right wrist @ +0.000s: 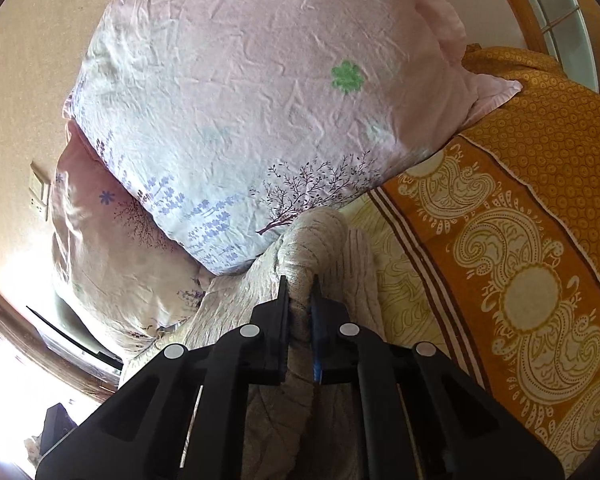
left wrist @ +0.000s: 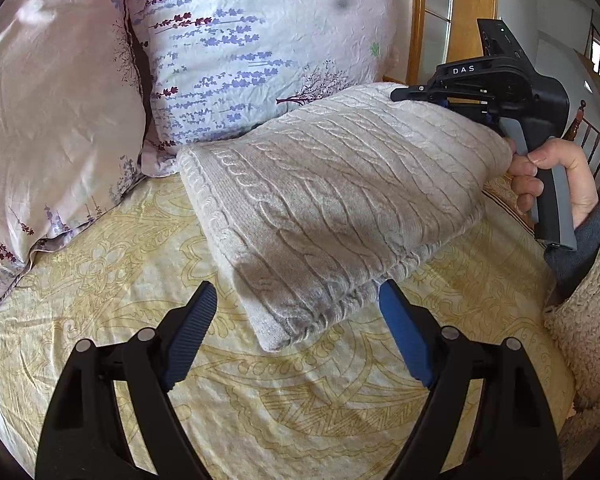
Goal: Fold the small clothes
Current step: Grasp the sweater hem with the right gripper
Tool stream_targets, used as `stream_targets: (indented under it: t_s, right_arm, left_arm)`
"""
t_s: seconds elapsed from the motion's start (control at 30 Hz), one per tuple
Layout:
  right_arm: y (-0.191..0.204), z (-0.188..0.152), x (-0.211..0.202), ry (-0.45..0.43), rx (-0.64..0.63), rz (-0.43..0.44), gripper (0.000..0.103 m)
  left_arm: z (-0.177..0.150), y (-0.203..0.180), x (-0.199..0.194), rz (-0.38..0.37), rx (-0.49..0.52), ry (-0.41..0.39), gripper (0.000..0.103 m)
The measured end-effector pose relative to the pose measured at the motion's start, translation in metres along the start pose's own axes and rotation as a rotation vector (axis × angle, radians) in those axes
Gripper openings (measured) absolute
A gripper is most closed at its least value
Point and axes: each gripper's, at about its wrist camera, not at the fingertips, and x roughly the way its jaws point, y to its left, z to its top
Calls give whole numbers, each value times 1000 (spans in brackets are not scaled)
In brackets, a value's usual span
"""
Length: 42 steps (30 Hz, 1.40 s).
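A folded cream cable-knit sweater (left wrist: 332,200) is held tilted above the yellow patterned bedsheet (left wrist: 260,408); its near corner hangs lowest. My left gripper (left wrist: 300,308) is open and empty, its blue pads on either side of the sweater's near corner, just below it. My right gripper (left wrist: 440,96) grips the sweater's far right edge, held by a hand (left wrist: 552,176). In the right wrist view the right gripper (right wrist: 300,284) is shut on a bunched fold of the sweater (right wrist: 316,240).
Two pink floral pillows (left wrist: 240,40) (left wrist: 48,120) lean at the head of the bed; the nearer one also shows in the right wrist view (right wrist: 260,100). An orange paisley blanket (right wrist: 520,220) lies to the right. A wooden frame (left wrist: 472,8) stands behind.
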Motion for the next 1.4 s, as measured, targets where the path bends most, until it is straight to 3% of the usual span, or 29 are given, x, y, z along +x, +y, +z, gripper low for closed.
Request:
stream_targets:
  t_s: [0.13, 0.23, 0.43, 0.53, 0.57, 0.6, 0.67, 0.7, 0.87, 1.07, 1.13, 1.27, 1.4]
  right_arm:
    - [-19, -1, 10, 47, 66, -67, 9]
    - [-25, 1, 6, 27, 81, -104, 8]
    - [-18, 1, 2, 13, 45, -73, 9]
    - [-25, 2, -10, 4, 107, -34, 13]
    - [-28, 1, -18, 1, 141, -30, 24]
    - [-29, 0, -26, -1, 162, -19, 40]
    - [-25, -4, -46, -6, 152, -3, 60]
    - [-20, -7, -54, -9, 126, -10, 61]
    - [-3, -30, -83, 26, 0, -48, 61]
    - [8, -57, -65, 110, -82, -96, 59]
    - [13, -63, -59, 128, -104, -99, 52]
    - [23, -70, -52, 133, -169, -126, 21]
    - [18, -65, -67, 45, -122, -88, 16]
  left_arm:
    - [-2, 0, 0, 3, -7, 5, 83]
    - [-3, 0, 2, 4, -12, 9, 83]
    - [-6, 2, -2, 3, -44, 9, 83]
    - [-10, 2, -10, -3, -64, -11, 83]
    - [-11, 1, -14, 6, -62, -17, 83]
    - [-13, 1, -17, 16, -54, -23, 83]
    - [-16, 1, -21, 23, -44, -34, 83]
    - [-16, 3, -22, 21, -48, -37, 83]
    - [-17, 9, -17, -32, -106, -29, 79]
    - [-17, 4, -5, 3, -85, 12, 65]
    - [-18, 3, -3, 12, -80, 18, 62]
    - [-19, 6, 2, 9, -104, 32, 59]
    - [-17, 12, 6, 4, -162, 33, 53]
